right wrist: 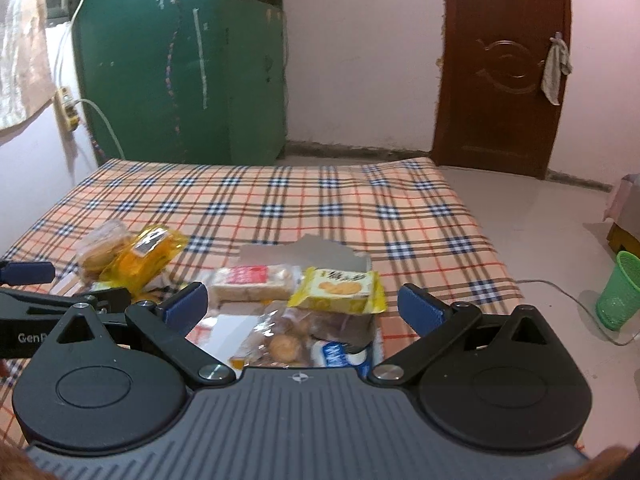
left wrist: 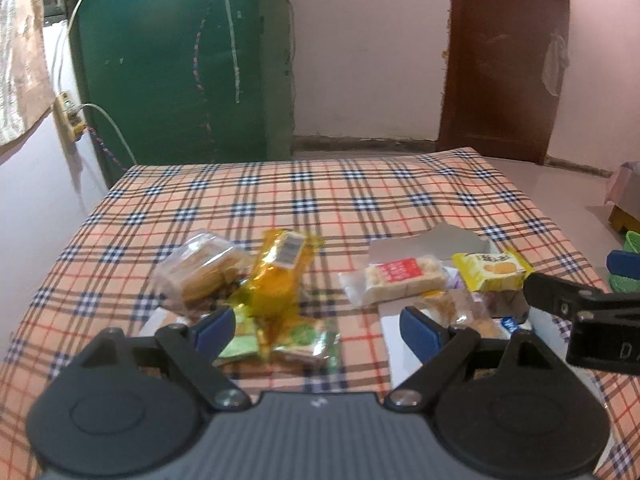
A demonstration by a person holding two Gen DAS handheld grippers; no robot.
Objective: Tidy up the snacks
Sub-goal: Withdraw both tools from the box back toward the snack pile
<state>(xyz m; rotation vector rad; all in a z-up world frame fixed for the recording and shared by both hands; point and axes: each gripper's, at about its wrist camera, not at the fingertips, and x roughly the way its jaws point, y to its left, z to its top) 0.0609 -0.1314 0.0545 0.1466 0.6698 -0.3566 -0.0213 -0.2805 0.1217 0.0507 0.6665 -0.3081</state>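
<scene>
Snack packets lie in two heaps on a plaid cloth (left wrist: 280,196). The left heap has an orange packet (left wrist: 276,276), a clear biscuit pack (left wrist: 200,268) and green packets (left wrist: 312,340). The right heap lies on a white tray (left wrist: 394,340) with a red-and-white rice bar (left wrist: 400,276), a yellow cookie packet (left wrist: 492,270) and clear packs. My left gripper (left wrist: 316,330) is open and empty above the left heap. My right gripper (right wrist: 304,306) is open and empty above the tray's snacks: the rice bar (right wrist: 254,282) and the yellow packet (right wrist: 340,290).
A green cabinet (left wrist: 180,60) and a brown door (right wrist: 500,68) stand behind the table. A green plastic cup (right wrist: 616,290) and a cable lie on the floor at the right. A wall socket with plugs (left wrist: 68,116) is at the left.
</scene>
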